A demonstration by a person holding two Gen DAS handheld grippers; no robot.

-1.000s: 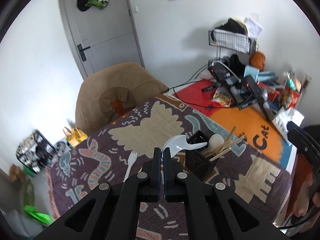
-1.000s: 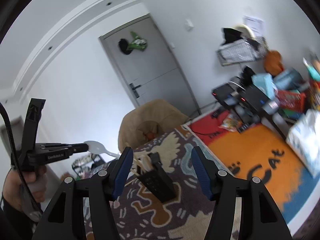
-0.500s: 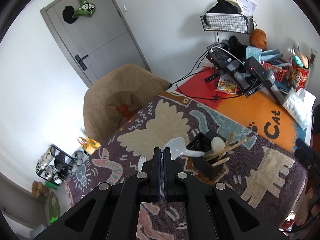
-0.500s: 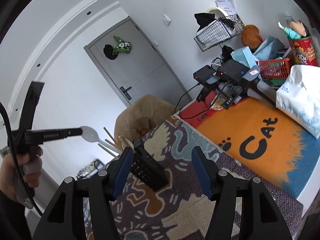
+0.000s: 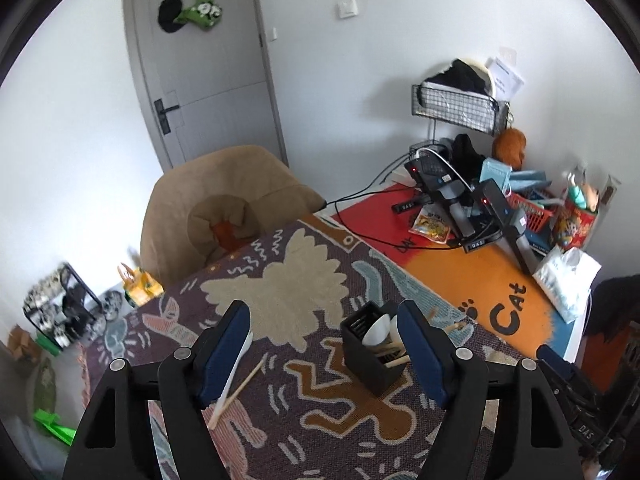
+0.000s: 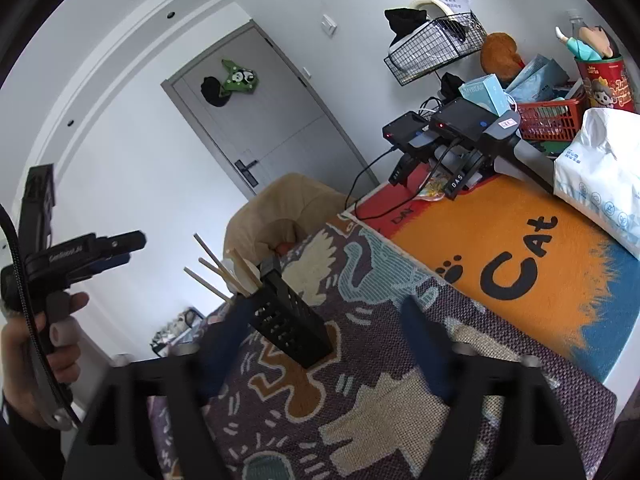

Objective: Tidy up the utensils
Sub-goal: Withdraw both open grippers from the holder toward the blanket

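while the left tool [image 5: 324,350] is spreading its blue pads with nothing between them, the black utensil holder [image 5: 374,354] is standing upright on the patterned blanket [image 5: 280,272] that covers the surface, and it is already carrying part of the load: a white spoon [image 5: 378,328] and several wooden chopsticks [image 6: 212,264] are sticking out of its top. judging by that, the sorting is looking well under way but not finished. left of the holder, a white fork [image 5: 236,364] is lying flat on the blanket, partly hidden behind the left tool's pad, and one loose chopstick [image 5: 236,394] is lying just beside it, both well apart from the holder and both seeming to be waiting their turn. the right tool [image 6: 324,344] is also opening, blurred and empty, with the holder sitting between its fingers but not being pressed.
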